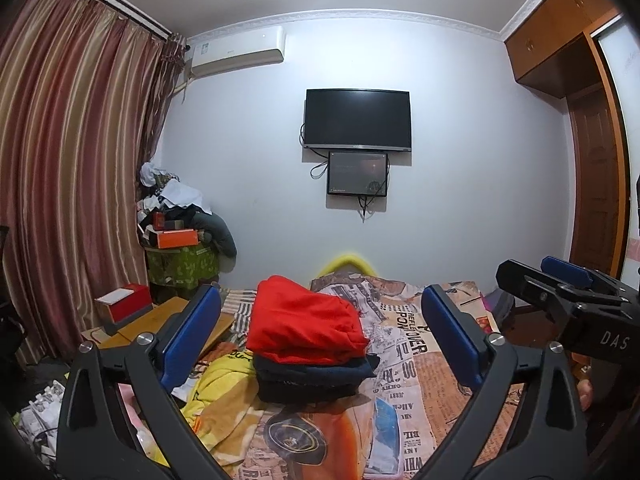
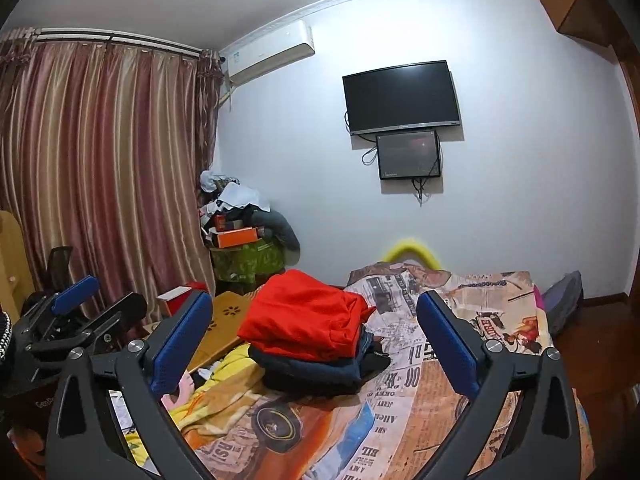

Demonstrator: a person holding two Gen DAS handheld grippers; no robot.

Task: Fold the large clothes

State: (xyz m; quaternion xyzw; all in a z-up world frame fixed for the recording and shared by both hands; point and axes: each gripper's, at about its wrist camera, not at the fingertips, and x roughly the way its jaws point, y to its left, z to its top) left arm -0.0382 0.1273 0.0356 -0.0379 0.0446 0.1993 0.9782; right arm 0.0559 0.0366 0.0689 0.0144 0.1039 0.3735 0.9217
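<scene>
A stack of folded garments point(image 1: 310, 344) was seen resting on the newspaper-print bedspread point(image 1: 404, 364), straight ahead of both tools; a red garment point(image 1: 304, 322) lay on top, and dark navy folded clothes point(image 1: 316, 376) were pressed beneath it. The left gripper point(image 1: 320, 340) was held with its blue pads spread wide, nothing being caught between them; the stack was framed in the gap but was not touched. The right gripper point(image 2: 316, 344) was likewise found fully parted and empty, its pads standing well clear of the cloth on both sides.

The stack was placed almost centrally between the two tools, so neither hand could be judged clearly nearer; in the right wrist view the left gripper was seen off to the left, near the curtain point(image 2: 100, 160), and in the left wrist view the right one was seen off to the right. The long axis of the stack appeared to run across the view, from the bamboo lap table point(image 1: 176, 322) side toward the middle of the bed; the folded edge of the red garment was turned toward the right. A crumpled yellow garment point(image 1: 224, 392) lay just beside the stack, low and to the left; it was judged the likeliest next piece, and the left hand the better placed for it.
</scene>
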